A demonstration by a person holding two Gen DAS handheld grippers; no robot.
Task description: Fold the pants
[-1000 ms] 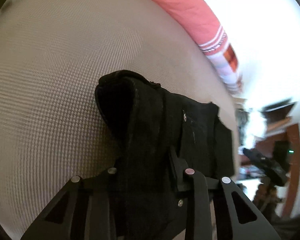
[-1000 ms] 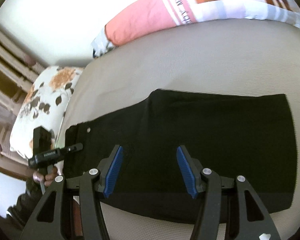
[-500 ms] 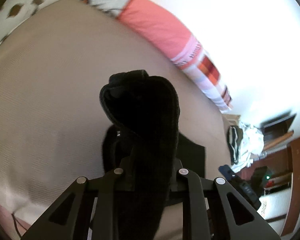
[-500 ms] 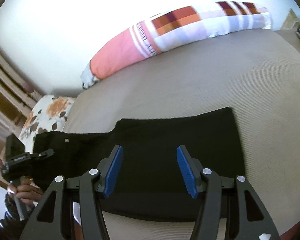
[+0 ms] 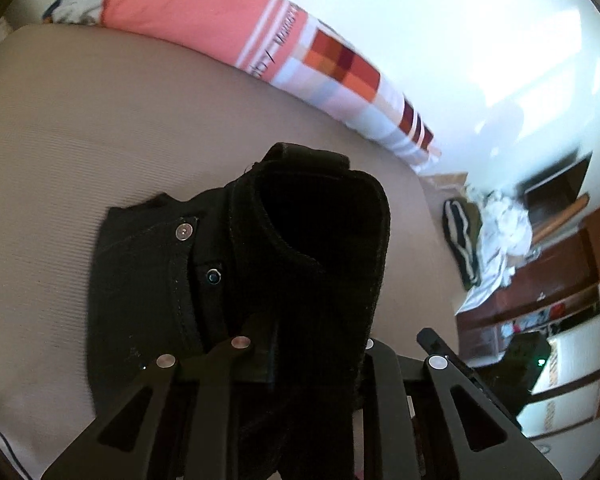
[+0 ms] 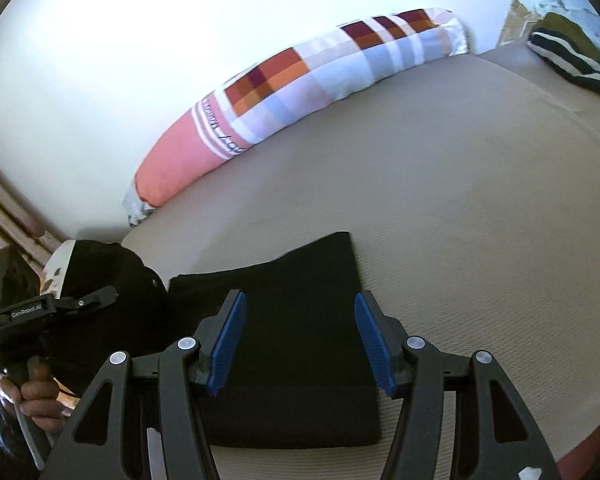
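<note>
Since the earlier frame, the left gripper [image 5: 300, 344], clamped on the black pants [image 6: 300, 340], had lifted their waistband [image 5: 324, 216]. Right gripper [image 6: 298, 344], apart, hovered above the folded legs; the waistband should land squarely ahead.

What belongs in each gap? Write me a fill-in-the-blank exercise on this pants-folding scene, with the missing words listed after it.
1. The left gripper is shut on the waist end of the ____ fabric pants.
2. The right gripper, with blue pads, is ____ and holds nothing.
3. The pants lie on a ____ textured mattress.
4. The long pink and checked bolster pillow lies against the ____.

Missing words: black; open; beige; wall
</note>
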